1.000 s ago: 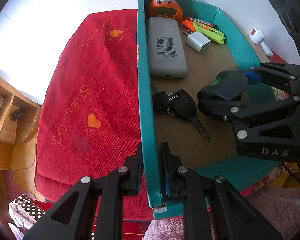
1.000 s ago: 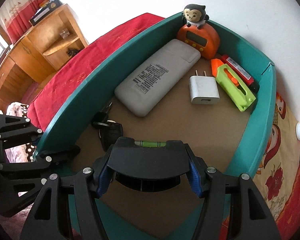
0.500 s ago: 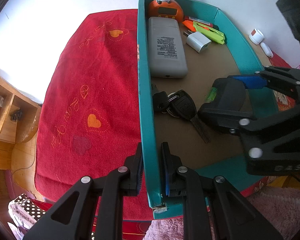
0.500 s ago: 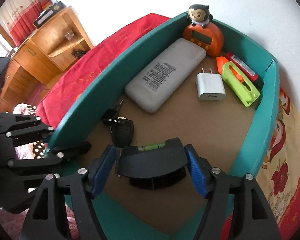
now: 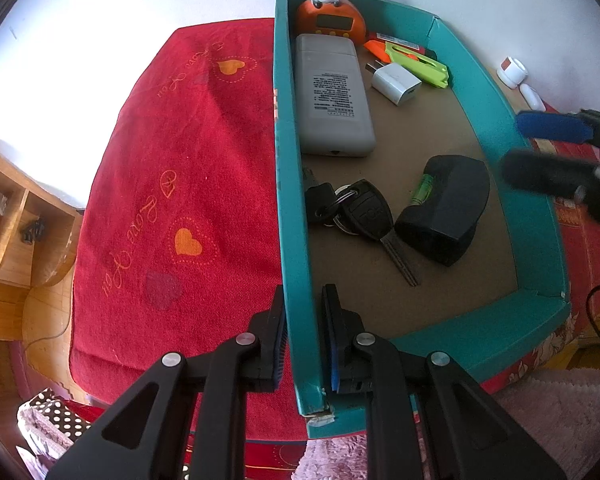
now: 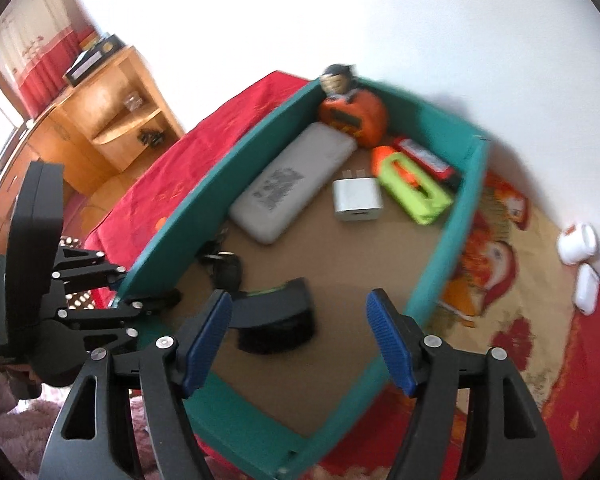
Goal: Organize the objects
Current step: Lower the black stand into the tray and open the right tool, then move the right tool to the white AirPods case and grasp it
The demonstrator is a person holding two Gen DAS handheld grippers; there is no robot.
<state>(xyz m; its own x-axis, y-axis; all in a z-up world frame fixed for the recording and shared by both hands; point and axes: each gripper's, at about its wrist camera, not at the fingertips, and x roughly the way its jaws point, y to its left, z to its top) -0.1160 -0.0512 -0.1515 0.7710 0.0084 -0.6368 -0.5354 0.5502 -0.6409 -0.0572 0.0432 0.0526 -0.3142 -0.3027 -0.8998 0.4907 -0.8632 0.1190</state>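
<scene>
- The right tool hangs above the teal tray, its blue pads spread with nothing between them.
- A black level lies on the tray's brown floor below.
- Farther back lie keys, a grey power bank, a white charger and an orange clock.
- The left tool clamps the tray's left wall.

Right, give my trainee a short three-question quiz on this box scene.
1. True or false: the left gripper is clamped on the teal box wall.
2. What touches the black level block? A) charger B) car key C) clock
3. Fill in: the right gripper fingers hold ____.

Key: 1 true; 2 B, the car key; 3 nothing.
</scene>
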